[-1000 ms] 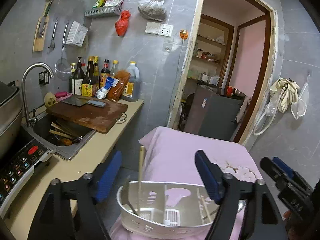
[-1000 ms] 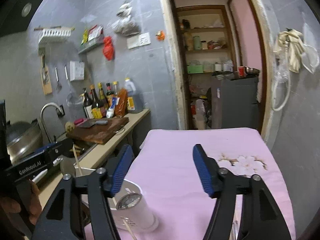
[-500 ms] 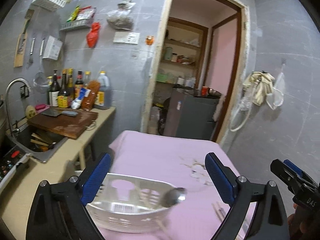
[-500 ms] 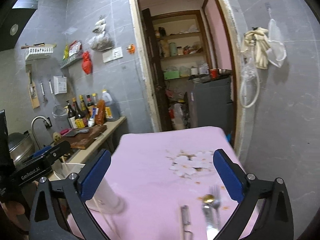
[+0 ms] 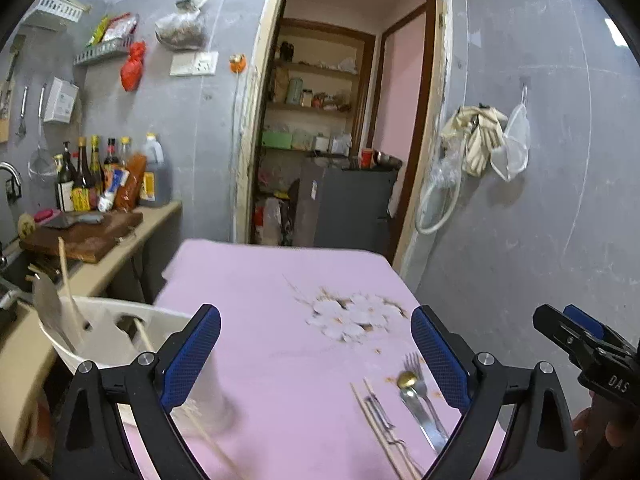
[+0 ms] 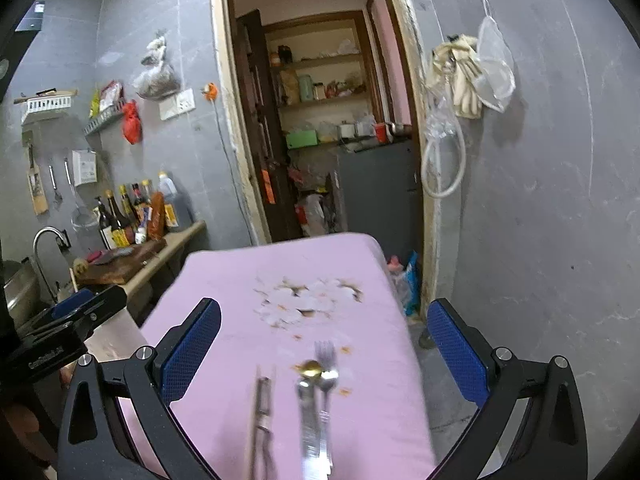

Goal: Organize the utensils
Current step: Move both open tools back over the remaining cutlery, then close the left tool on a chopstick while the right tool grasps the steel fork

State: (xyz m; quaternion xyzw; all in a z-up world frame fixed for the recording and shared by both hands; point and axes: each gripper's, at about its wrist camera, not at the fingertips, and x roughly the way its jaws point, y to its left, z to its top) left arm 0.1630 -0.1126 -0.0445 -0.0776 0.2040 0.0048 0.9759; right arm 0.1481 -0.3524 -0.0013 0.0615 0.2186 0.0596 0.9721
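Pink tablecloth bears fork, spoon; white holder left

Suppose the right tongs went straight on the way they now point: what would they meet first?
Probably the loose cutlery on the pink table: the right tongs, open and empty, frame the fork and spoon; depth is unclear.

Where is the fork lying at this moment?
In both wrist views the fork lies on the pink tablecloth, near its right edge, beside the gold-tipped spoon and just below the flower print.
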